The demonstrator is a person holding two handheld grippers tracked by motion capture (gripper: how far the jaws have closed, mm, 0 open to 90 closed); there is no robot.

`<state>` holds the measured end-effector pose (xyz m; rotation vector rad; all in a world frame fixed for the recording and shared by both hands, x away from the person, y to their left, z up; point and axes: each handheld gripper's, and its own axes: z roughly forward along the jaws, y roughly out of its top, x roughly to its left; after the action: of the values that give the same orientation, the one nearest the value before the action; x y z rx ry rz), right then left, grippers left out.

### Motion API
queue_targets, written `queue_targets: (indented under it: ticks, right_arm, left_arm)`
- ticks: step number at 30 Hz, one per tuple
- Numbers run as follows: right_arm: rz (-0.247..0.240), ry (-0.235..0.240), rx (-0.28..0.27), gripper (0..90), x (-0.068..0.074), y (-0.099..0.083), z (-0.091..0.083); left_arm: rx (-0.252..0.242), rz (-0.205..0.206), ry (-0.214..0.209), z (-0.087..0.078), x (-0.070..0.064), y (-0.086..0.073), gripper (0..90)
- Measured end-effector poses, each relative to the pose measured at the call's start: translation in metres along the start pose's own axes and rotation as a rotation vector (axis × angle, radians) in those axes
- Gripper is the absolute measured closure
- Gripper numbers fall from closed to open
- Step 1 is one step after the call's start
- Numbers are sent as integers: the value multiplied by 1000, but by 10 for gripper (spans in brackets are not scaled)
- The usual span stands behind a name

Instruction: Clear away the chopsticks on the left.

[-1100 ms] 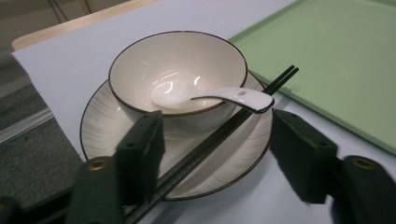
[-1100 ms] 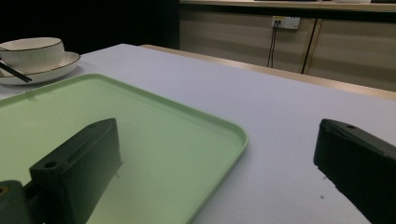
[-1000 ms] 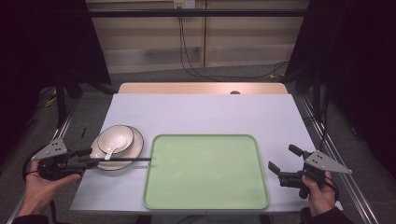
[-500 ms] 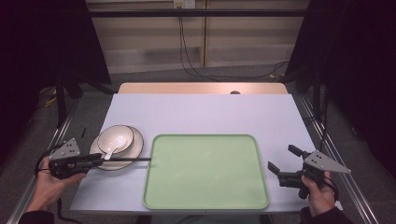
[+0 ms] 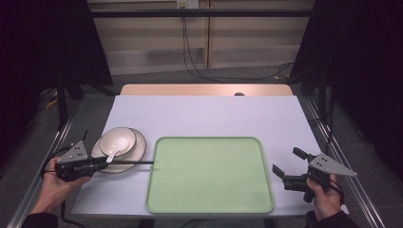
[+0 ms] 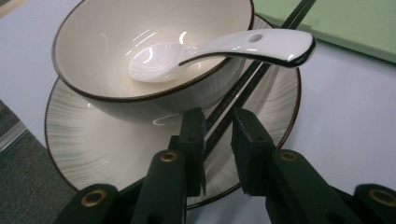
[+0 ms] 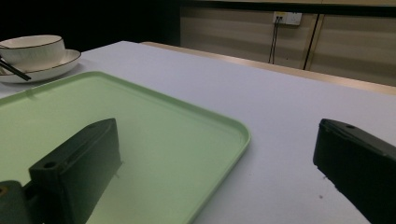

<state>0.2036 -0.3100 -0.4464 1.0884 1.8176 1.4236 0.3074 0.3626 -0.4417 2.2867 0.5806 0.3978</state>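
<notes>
A pale green tray (image 5: 209, 174) lies at the middle of the white table (image 5: 209, 114), its surface bare. To its left sits a cream bowl (image 5: 117, 141) with a dark rim, stacked on a matching plate (image 5: 135, 142); a white ceramic spoon (image 6: 219, 50) rests in the bowl with its handle jutting over the rim. A pair of black chopsticks (image 5: 135, 163) lies across the near edge of the plate, the tips reaching onto the tray's left rim.

The left gripper (image 5: 97, 164), held in the left hand (image 5: 54, 183), sits over the plate's near edge. In the left gripper view its jaws are narrowed around the chopsticks, one on each side; they seem to press on the sticks, though contact on the right-hand jaw is hard to confirm. The bowl's wall stands just beyond the jaws.

The right gripper (image 5: 286, 166), in the right hand (image 5: 323, 192), rests beside the tray's right edge with jaws spread wide, one over the tray's corner and one over bare table.
</notes>
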Motion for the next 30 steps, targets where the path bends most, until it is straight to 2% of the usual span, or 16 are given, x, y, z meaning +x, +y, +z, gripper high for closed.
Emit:
queue_targets:
  ticks: [3, 4, 6, 11, 12, 14, 18, 21, 23, 24, 27, 28, 30]
  right_arm:
    - [0, 2, 0, 3, 0, 0, 0]
    - [1, 2, 1, 2, 0, 0, 0]
    - [-1, 5, 5, 3, 0, 0, 1]
    - [2, 4, 1, 3, 1, 0, 0]
    - [3, 7, 4, 2, 0, 0, 0]
    - [1, 6, 2, 3, 0, 0, 1]
    - [5, 12, 3, 2, 1, 0, 1]
    - [6, 12, 3, 2, 1, 0, 0]
    - [7, 10, 3, 2, 1, 0, 1]
    - [5, 12, 3, 2, 0, 0, 1]
    - [13, 16, 11, 2, 1, 0, 1]
    - [19, 11, 9, 1, 1, 0, 1]
    - [16, 11, 9, 1, 0, 0, 1]
  left_arm:
    - [8, 1, -10, 4, -3, 0, 742]
    - [31, 15, -9, 4, -4, 0, 733]
    - [34, 23, -6, 4, -6, 1, 733]
    - [32, 27, -35, 8, -6, 2, 731]
    - [48, 47, -46, 8, -5, 3, 734]
    - [38, 37, -51, 9, -6, 3, 755]
    - [53, 49, -75, 9, -4, 5, 786]
    - [59, 46, -98, 9, -3, 5, 806]
    - [47, 40, -98, 9, -3, 5, 821]
    - [49, 29, -122, 7, -3, 5, 836]
    - [47, 26, -122, 7, -3, 6, 852]
    - [47, 10, -133, 7, -4, 6, 854]
    - [41, 5, -134, 7, -4, 6, 857]
